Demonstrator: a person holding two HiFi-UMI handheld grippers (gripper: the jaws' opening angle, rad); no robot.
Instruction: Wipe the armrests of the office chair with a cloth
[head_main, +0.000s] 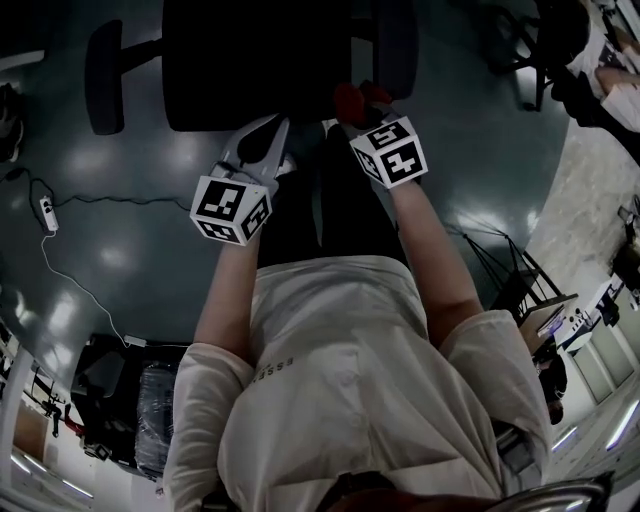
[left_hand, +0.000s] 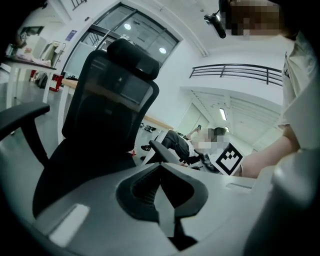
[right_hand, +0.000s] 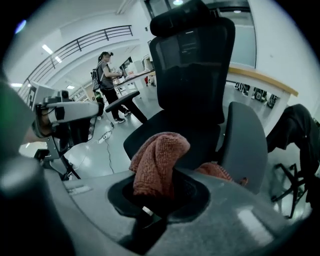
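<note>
The black office chair (head_main: 250, 60) stands in front of me, with one armrest (head_main: 103, 75) out to the left and the other armrest (head_main: 397, 45) on the right. My right gripper (head_main: 358, 112) is shut on a reddish cloth (right_hand: 157, 167), held just before the seat's front edge and close to the right armrest (right_hand: 245, 142). A bunch of the cloth stands up out of the jaws. My left gripper (head_main: 272, 128) hovers beside it over the seat front, shut with nothing in it. In the left gripper view the chair's mesh back (left_hand: 110, 110) fills the left side.
A power strip (head_main: 47, 212) with a white cable lies on the floor at left. Black bags (head_main: 120, 400) sit behind me on the left, and a metal frame (head_main: 520, 290) stands at right. A person (right_hand: 107, 80) stands at a desk far behind. A dark garment (right_hand: 300, 135) hangs at right.
</note>
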